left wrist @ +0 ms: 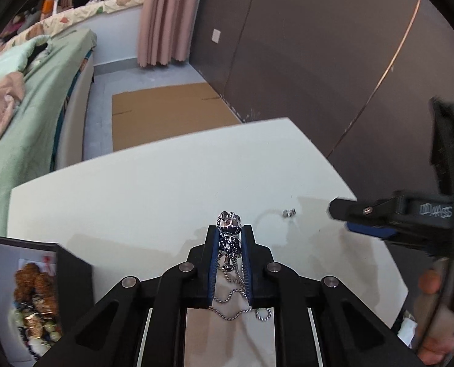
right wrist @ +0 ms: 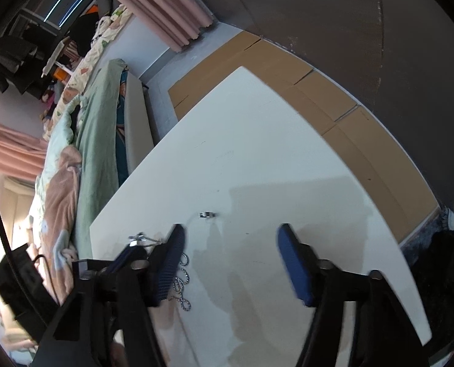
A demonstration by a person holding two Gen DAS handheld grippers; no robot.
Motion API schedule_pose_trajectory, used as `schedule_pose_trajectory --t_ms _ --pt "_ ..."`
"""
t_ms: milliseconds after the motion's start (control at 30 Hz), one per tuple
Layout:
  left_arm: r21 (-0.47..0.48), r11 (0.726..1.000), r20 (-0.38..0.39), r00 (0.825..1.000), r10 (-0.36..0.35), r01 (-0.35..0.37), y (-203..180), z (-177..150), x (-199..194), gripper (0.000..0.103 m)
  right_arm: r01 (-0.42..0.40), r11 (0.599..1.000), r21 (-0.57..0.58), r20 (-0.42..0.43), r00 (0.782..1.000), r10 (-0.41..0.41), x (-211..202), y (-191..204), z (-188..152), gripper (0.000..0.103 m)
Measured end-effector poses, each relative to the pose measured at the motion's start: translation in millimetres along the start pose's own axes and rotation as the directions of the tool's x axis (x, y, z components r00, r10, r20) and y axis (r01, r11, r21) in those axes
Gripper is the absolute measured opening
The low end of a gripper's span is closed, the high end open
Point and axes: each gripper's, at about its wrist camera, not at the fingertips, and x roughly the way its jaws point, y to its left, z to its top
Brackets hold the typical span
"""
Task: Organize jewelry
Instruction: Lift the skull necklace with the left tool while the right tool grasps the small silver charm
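Note:
My left gripper (left wrist: 230, 232) is shut on a silver figure pendant (left wrist: 229, 235); its chain (left wrist: 242, 305) trails down onto the white table (left wrist: 135, 189). A small silver ring (left wrist: 288, 212) lies on the table just ahead to the right; it also shows in the right wrist view (right wrist: 207, 214). My right gripper (right wrist: 230, 235) is open and empty, hovering just short of the ring. In the left wrist view the right gripper (left wrist: 361, 217) comes in from the right. The chain (right wrist: 182, 287) also shows in the right wrist view, by the left finger.
An open black jewelry box (left wrist: 37, 287) holding bead bracelets stands at the table's near left corner. A bed (left wrist: 28, 98) with green bedding lies beyond the table's left side. Flattened cardboard (left wrist: 166, 113) covers the floor beside a dark wall (left wrist: 318, 61).

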Motion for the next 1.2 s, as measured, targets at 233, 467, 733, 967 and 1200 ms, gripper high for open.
schedule_pose_trajectory --t_ms 233,467,733,967,1200 --pt "-0.049 0.999 0.033 0.999 -0.014 0.016 24 4 -20 0.015 0.022 0.999 -0.028 -0.01 1.0 -0.022 18 20 2 0.047" --pt "-0.072 0.997 0.06 0.998 -0.028 0.032 41 3 -36 0.015 0.103 0.991 -0.079 0.004 0.995 -0.103 34 38 3 0.039" --pt "-0.094 0.994 0.081 0.995 -0.055 0.063 52 3 -47 0.015 0.224 0.962 -0.156 0.046 0.975 -0.219 43 53 2 0.034" --pt "-0.092 0.992 0.132 0.988 -0.077 0.089 54 9 -70 0.015 0.324 0.922 -0.21 0.082 0.946 -0.314 45 61 -1 0.015" --pt "-0.102 0.99 0.192 0.978 -0.078 0.099 58 15 -103 0.015 0.211 0.969 -0.126 0.038 0.977 -0.208 27 47 -1 0.015"
